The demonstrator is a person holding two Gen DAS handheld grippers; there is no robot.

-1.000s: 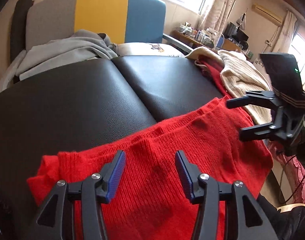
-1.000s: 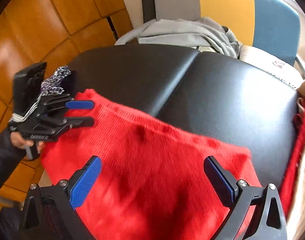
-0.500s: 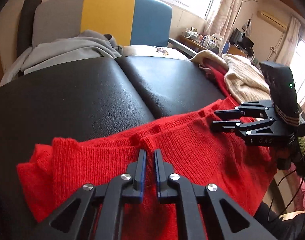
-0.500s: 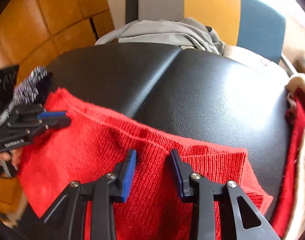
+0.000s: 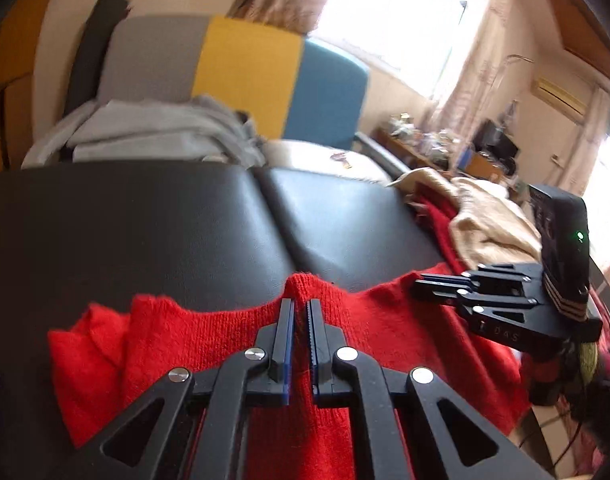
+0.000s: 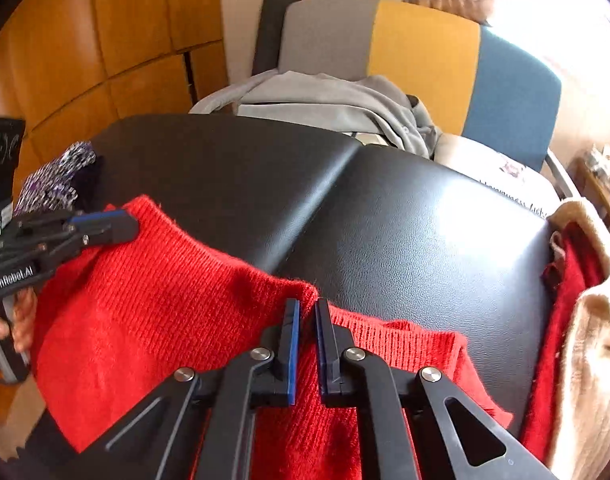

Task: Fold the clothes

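A red knit sweater lies rumpled on the near part of a black padded table. My left gripper is shut on a pinch of its far edge, which stands up in a small peak. To the right, my right gripper grips the same edge. In the right wrist view my right gripper is shut on the red sweater, and the left gripper holds the edge at far left, a hand behind it.
A grey garment is heaped on a grey, yellow and blue chair behind the black table. A beige knit over another red garment lies at the right edge. Patterned fabric sits far left.
Both grippers went from wide open above the sweater to shut on its far edge. That edge now bunches up in peaks at each pinch.
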